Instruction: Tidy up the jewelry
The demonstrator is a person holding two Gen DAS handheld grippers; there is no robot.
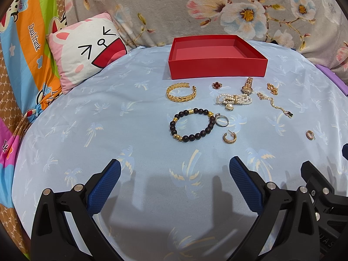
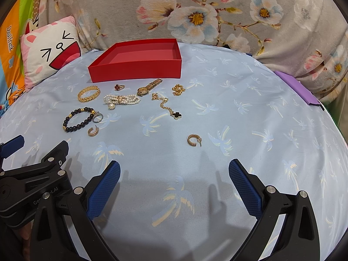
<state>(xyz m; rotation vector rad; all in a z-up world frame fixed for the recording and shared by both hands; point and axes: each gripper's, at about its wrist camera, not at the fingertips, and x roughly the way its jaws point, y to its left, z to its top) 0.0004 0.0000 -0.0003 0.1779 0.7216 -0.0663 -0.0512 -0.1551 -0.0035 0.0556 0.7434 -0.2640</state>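
Note:
An empty red box (image 1: 217,70) (image 2: 134,69) stands at the back of the blue cloth. In front of it lie a gold cuff (image 1: 181,91) (image 2: 88,94), a red clover ring (image 1: 216,85), a gold watch (image 1: 247,86) (image 2: 148,87), a pearl bracelet (image 1: 233,99) (image 2: 121,100), a dark bead bracelet (image 1: 192,125) (image 2: 79,120), a silver ring (image 1: 221,120), a clover chain (image 2: 167,106) and two hoop earrings (image 1: 229,138) (image 2: 194,140). My left gripper (image 1: 175,169) and right gripper (image 2: 174,170) are open and empty, near the front.
A cat-face pillow (image 1: 87,50) lies at the back left. A floral blanket (image 1: 239,6) rises behind the box. A purple item (image 2: 298,87) sits at the cloth's right edge. The left gripper's body (image 2: 32,174) shows at the right wrist view's left.

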